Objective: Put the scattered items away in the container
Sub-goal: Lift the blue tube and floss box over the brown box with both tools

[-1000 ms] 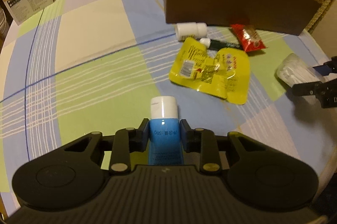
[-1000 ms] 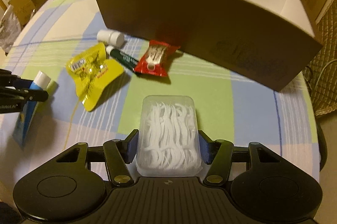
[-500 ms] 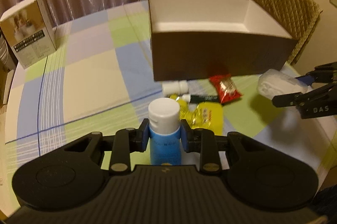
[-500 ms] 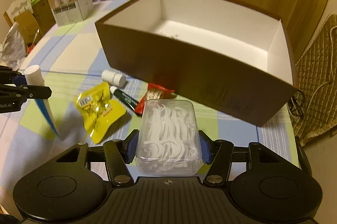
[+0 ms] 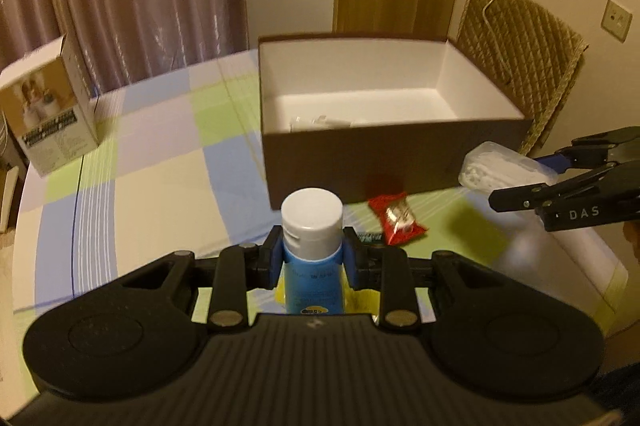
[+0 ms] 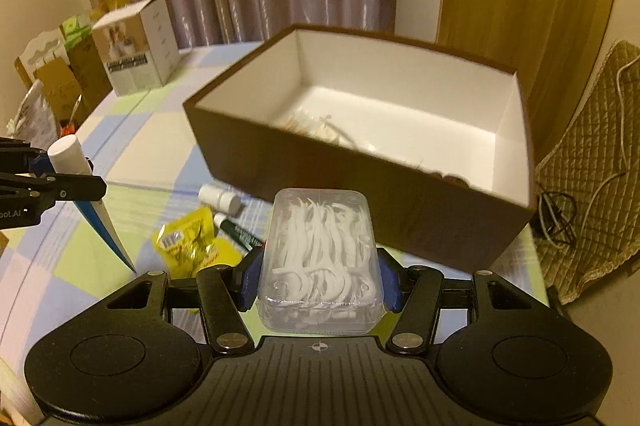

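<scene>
My left gripper is shut on a blue tube with a white cap, lifted above the checked tablecloth. My right gripper is shut on a clear plastic box of white floss picks, also in the air. Ahead stands the open brown box with a white inside; a few small items lie in it. On the cloth in front of it lie a red sachet, a yellow pouch, a small white bottle and a dark green tube. The right gripper shows at the right of the left wrist view.
A printed carton stands at the table's far left. A quilted chair back is behind the brown box on the right. Curtains and a wall with sockets close off the back. Cartons and a bag crowd the left edge.
Both grippers have risen and tilted up with their loads, so the inside of the brown box now shows. The items on the cloth have stayed where they were.
</scene>
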`<state>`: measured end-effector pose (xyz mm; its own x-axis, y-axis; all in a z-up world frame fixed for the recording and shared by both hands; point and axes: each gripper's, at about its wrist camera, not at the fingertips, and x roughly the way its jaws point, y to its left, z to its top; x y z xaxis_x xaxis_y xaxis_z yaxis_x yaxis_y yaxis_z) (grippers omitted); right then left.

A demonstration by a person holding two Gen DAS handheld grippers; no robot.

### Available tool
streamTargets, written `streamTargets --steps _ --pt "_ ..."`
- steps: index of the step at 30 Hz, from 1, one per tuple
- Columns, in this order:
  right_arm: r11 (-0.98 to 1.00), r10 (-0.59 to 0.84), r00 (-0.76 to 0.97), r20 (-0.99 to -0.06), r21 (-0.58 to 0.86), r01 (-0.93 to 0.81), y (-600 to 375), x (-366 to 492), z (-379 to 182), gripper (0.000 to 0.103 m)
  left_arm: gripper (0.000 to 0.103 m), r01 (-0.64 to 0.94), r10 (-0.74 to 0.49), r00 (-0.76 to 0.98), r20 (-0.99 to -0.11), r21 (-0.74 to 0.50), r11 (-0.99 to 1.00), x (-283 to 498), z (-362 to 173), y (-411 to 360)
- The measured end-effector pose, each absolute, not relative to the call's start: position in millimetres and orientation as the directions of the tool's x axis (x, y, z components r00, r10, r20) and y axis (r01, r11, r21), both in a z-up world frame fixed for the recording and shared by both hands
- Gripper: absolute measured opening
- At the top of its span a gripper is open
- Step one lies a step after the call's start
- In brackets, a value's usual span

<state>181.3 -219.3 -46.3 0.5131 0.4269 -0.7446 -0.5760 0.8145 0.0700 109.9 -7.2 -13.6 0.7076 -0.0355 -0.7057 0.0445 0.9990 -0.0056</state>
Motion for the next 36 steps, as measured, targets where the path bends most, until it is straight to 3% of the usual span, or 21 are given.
streamTargets --steps 21,36 --pt "0.858 0.443 0.632 -0.636 0.095 -0.505 -248 240 4 0.06 0.025 0.151 -0.112 0.823 -0.556 0.025 0.988 189 52 -26" --pt "0.893 0.363 0.605 -0.709 0.08 -0.442 -249 333 -24 0.06 0.025 0.206 -0.136 0.791 -0.597 0.05 0.977 276 37 -29"
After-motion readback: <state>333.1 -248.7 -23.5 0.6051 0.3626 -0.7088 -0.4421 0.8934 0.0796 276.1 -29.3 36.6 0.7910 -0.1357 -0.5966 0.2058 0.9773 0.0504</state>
